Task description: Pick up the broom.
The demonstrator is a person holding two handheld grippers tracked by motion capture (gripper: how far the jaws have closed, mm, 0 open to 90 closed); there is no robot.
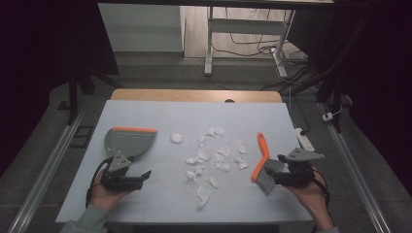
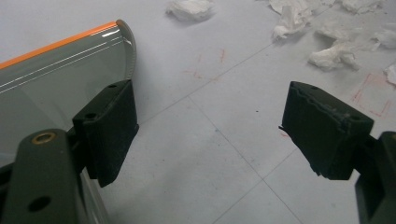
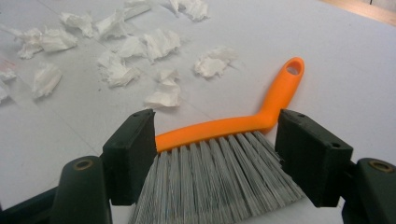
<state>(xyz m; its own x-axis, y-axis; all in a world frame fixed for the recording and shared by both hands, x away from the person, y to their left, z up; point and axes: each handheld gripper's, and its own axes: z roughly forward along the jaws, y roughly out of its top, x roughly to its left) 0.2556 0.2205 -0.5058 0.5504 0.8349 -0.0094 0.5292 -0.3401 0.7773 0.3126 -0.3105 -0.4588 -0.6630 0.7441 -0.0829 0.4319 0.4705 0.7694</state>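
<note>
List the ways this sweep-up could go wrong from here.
1. The right gripper straddles the brush's soft grey bristles, not its orange handle; a grip there may flex and slip.
2. The left gripper is open beside the dustpan, not holding it; swept scraps could push the pan away.
3. The torn tissue pieces are light and widely scattered; a fast stroke may flick them off the table.

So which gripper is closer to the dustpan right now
Left. The left gripper sits just below the dustpan, one jaw beside its edge in the left gripper view. The right gripper is across the paper scraps, its jaws around the brush.
</note>
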